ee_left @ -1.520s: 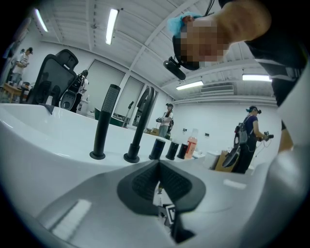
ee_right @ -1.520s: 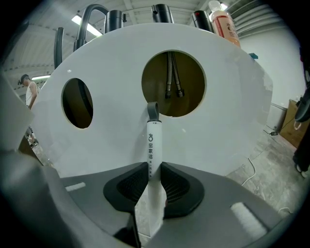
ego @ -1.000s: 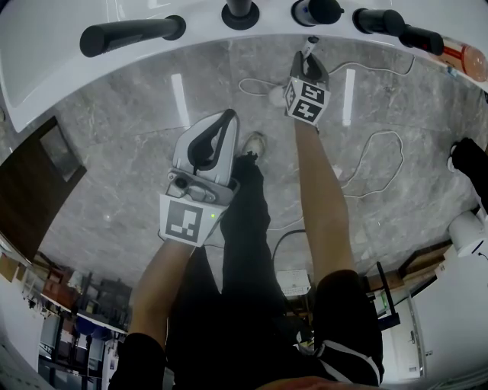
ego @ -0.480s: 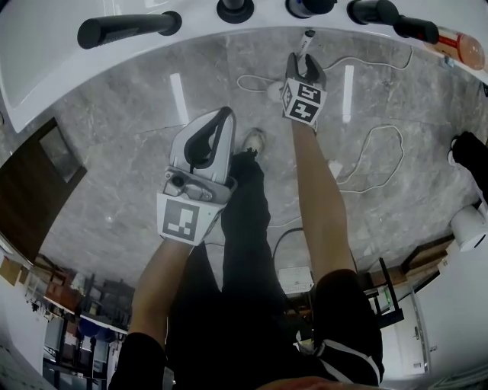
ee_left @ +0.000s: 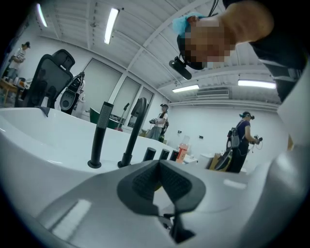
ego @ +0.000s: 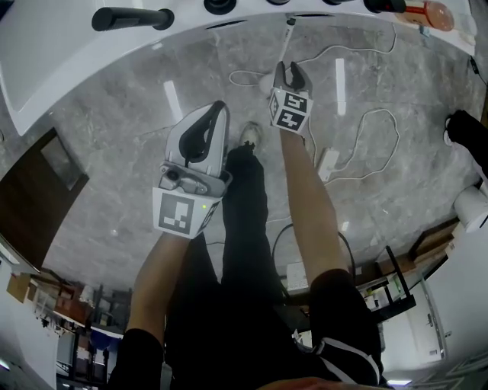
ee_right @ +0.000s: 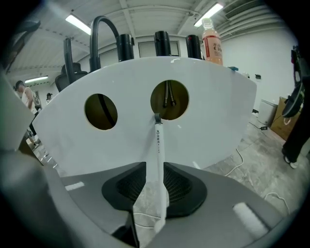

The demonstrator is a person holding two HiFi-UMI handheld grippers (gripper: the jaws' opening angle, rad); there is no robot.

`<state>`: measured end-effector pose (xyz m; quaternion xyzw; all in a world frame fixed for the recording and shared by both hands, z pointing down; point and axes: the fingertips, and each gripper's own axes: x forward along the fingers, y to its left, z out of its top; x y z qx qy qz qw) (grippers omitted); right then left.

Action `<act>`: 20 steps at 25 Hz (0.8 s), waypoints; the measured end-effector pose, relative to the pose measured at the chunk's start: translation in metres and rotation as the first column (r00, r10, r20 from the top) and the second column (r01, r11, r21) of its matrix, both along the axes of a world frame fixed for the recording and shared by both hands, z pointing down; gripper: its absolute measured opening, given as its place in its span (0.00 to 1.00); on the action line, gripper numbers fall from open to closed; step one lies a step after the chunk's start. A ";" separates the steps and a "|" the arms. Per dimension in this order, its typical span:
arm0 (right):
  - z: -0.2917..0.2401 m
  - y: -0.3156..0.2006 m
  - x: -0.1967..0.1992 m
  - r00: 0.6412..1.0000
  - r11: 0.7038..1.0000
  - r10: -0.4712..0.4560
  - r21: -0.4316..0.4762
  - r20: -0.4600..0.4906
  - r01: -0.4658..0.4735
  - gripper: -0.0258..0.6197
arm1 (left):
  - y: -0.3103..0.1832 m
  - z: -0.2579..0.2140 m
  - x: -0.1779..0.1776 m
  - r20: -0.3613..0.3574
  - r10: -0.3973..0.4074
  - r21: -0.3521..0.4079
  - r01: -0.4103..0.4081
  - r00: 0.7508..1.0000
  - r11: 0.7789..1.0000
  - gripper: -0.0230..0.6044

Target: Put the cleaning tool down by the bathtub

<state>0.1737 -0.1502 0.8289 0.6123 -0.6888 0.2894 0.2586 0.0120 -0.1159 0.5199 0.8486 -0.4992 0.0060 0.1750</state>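
Observation:
The cleaning tool (ee_right: 158, 145), a thin white stick, leans with its top against the white bathtub (ee_right: 218, 111) wall. In the head view the tool (ego: 287, 38) runs from the bathtub (ego: 69, 61) rim down toward my right gripper (ego: 288, 70). My right gripper (ee_right: 156, 186) has the stick's lower part between its jaws. The jaws are closing, but the pads do not press on the stick. My left gripper (ego: 219, 107) hangs over the floor to the left, shut and empty. In its own view the left gripper (ee_left: 159, 167) points at the tub rim.
Black faucet handles (ego: 130, 17) and an orange bottle (ego: 427, 11) stand on the tub rim. A white cable (ego: 366, 137) and a power strip (ego: 328, 164) lie on the grey floor. A dark wooden panel (ego: 38, 190) is at left. My shoe (ego: 248, 137) is between the grippers.
My right gripper's jaws let go of the tool and drew back a little from the tub, leaving it leaning on the wall. The left gripper stayed shut.

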 end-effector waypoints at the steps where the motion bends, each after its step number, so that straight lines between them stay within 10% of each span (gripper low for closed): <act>1: -0.006 0.007 -0.001 1.000 1.000 0.007 0.001 0.002 -0.007 0.21 | 0.004 -0.005 0.000 -0.002 0.009 -0.002 -0.009 1.000 1.000 0.05; 20: -0.248 0.140 -0.030 0.983 0.982 0.184 0.043 0.027 -0.185 0.04 | 0.084 -0.197 -0.044 -0.049 0.118 0.107 -0.112 0.992 0.988 0.05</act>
